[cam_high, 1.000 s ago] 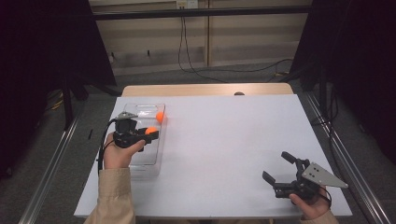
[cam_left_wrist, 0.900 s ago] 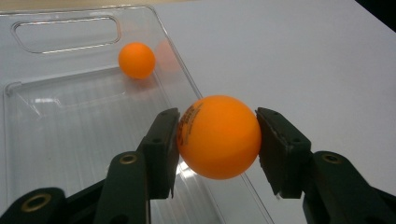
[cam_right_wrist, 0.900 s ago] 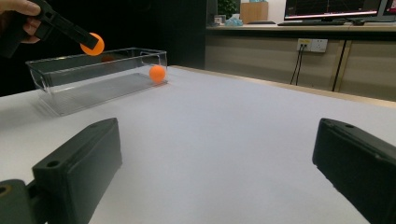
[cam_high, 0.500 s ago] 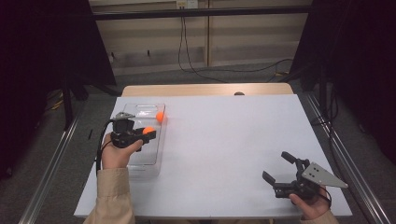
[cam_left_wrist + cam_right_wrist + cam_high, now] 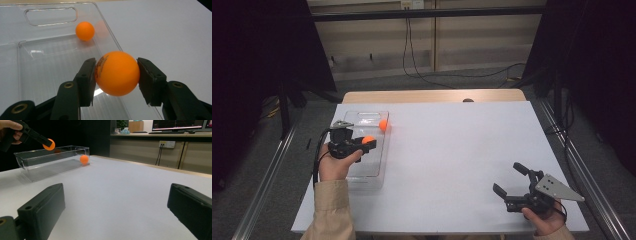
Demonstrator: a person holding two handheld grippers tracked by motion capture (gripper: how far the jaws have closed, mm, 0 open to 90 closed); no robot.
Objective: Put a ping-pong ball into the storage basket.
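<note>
The left tongs [image 5: 371, 144] grasp an orange ball [image 5: 117, 73] between both pads, above the clear plastic bin [image 5: 362, 172] on the left of the table [image 5: 452, 160]. The ball is round, so it has no long axis; its dark print faces the left pad. The bin's long axis runs near to far. A second orange ball [image 5: 383, 125] lies at its far right corner. The right tongs [image 5: 510, 179] rest released, near right.

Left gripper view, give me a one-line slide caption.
Left gripper clamps an orange ping-pong ball above a clear plastic bin holding a second ball.
</note>
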